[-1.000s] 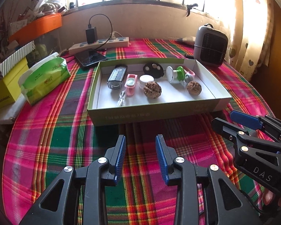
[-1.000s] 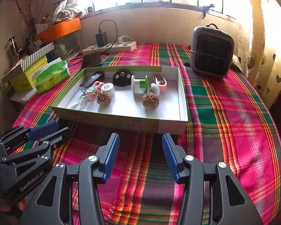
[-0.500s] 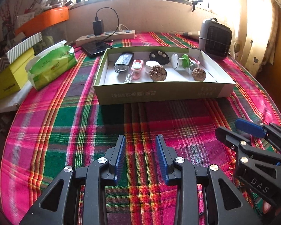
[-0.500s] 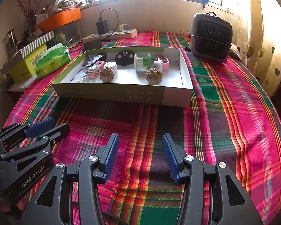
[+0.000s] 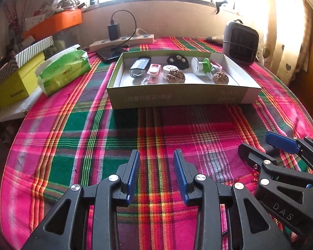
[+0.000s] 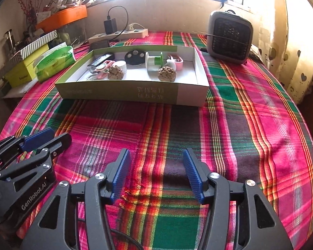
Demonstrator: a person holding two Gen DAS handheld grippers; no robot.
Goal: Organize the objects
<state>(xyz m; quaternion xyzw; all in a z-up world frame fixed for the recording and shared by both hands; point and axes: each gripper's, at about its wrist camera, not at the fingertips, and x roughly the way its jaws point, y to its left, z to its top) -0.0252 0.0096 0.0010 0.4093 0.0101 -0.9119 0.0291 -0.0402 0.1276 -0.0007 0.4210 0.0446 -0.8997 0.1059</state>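
Plaid cloth covers the counter (image 6: 250,125), bare at its near edge. Toward the far edge sits a shallow cardboard box (image 6: 135,92) already holding the small things: a green-and-white spool (image 6: 153,61), two walnuts (image 6: 166,74), a black remote (image 5: 140,66) and a pink clip (image 5: 153,70). Sorting looks finished, or not yet begun. The left gripper (image 5: 156,173) stands parted and empty; the right gripper (image 6: 156,173) is widening its fingers with nothing between them.
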